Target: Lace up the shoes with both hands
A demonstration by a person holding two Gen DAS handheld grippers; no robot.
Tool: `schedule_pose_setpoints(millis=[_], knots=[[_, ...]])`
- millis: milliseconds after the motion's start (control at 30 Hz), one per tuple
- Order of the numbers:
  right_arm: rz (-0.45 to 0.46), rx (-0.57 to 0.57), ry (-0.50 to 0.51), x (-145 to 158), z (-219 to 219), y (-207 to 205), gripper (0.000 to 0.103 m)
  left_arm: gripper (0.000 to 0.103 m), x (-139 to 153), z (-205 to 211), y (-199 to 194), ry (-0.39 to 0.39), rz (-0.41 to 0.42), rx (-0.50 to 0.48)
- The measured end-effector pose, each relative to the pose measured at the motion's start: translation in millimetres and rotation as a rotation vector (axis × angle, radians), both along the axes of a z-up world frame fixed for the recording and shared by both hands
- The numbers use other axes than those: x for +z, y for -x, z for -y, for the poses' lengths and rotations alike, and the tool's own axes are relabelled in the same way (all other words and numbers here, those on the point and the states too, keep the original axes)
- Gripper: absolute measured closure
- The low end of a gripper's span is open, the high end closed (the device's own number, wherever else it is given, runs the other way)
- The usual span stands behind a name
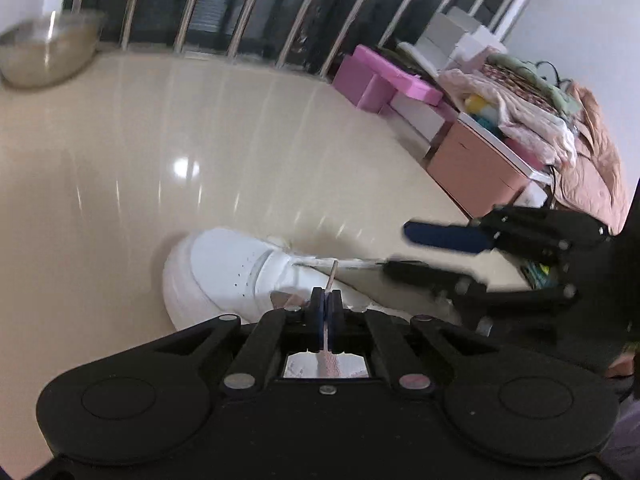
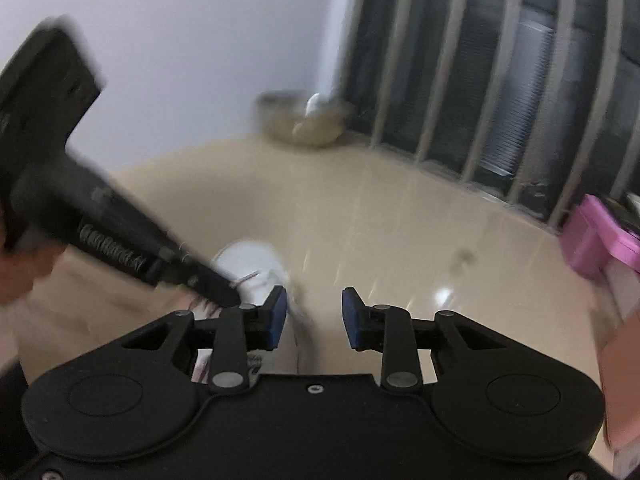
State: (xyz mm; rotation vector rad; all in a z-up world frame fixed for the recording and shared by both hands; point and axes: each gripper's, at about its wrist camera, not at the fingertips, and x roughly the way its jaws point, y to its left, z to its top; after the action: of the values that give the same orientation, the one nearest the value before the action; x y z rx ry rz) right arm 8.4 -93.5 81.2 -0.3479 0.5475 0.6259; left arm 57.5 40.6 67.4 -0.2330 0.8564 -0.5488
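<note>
A white sneaker (image 1: 224,268) lies on the glossy beige floor (image 1: 200,140), toe pointing away. My left gripper (image 1: 328,300) is shut on the shoelace, whose stiff tip (image 1: 333,274) pokes out above the pads. In the right wrist view the same gripper (image 2: 236,294) comes in from the left over the sneaker (image 2: 252,260), a hand (image 2: 20,276) behind it. My right gripper (image 2: 314,316) stands open, blue pads (image 2: 278,320) apart; a blurred white lace strand (image 2: 298,312) runs loose between them. In the left wrist view the right gripper (image 1: 396,248) hovers right of the shoe beside a taut lace (image 1: 348,264).
A metal bowl (image 1: 48,52) sits at the far left by the railing bars (image 1: 240,12). Pink boxes (image 1: 376,80), a salmon box (image 1: 472,168) and a pile of clothes (image 1: 520,100) line the right side. Bare floor spreads left of and beyond the shoe.
</note>
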Motion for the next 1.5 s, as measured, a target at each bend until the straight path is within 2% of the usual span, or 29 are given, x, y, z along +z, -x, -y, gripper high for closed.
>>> schedule_pose_setpoints(millis=[33,100,133,200,333,533,600,733,867,1000,1233,1400,1500], knots=[[-0.017,0.026,0.015,-2,-4,-4,0.079,0.101,-4,0,-3,0.008,-0.024,0.005],[-0.058,0.035,0.018,-7,-9,-14,0.082,0.101,-15,2,-10,0.006,-0.07,0.013],[-0.073,0.031,0.006,-9,-11,-18,0.087,0.101,-18,2,-12,0.012,-0.077,0.022],[-0.162,-0.014,-0.074,-9,-4,-31,0.088,0.101,-22,0,-14,0.034,-0.083,0.045],[-0.343,-0.095,-0.277,-14,16,-52,0.088,0.101,-32,-11,-26,0.136,-0.158,0.097],[-0.541,-0.175,-0.547,-43,50,-77,0.086,0.1,-39,-14,-26,0.167,-0.148,0.114],[-0.566,-0.176,-0.593,-50,55,-78,0.086,0.1,-39,-14,-29,0.165,-0.157,0.104],[-0.599,-0.189,-0.646,-57,59,-80,0.085,0.1,-38,-13,-41,0.186,-0.208,0.1],[-0.64,-0.206,-0.722,-65,66,-81,0.084,0.1,-39,-13,-40,0.191,-0.22,0.116],[-0.62,-0.206,-0.704,-62,61,-77,0.084,0.1,-40,-17,-49,0.212,-0.291,0.128],[-0.599,-0.197,-0.7,-62,58,-73,0.084,0.1,-38,-14,-53,0.193,-0.326,0.144],[-0.572,-0.185,-0.668,-58,54,-71,0.084,0.1,-34,-9,-54,0.163,-0.326,0.157],[-0.502,-0.16,-0.589,-52,44,-64,0.084,0.1,-30,-3,-52,0.121,-0.268,0.128]])
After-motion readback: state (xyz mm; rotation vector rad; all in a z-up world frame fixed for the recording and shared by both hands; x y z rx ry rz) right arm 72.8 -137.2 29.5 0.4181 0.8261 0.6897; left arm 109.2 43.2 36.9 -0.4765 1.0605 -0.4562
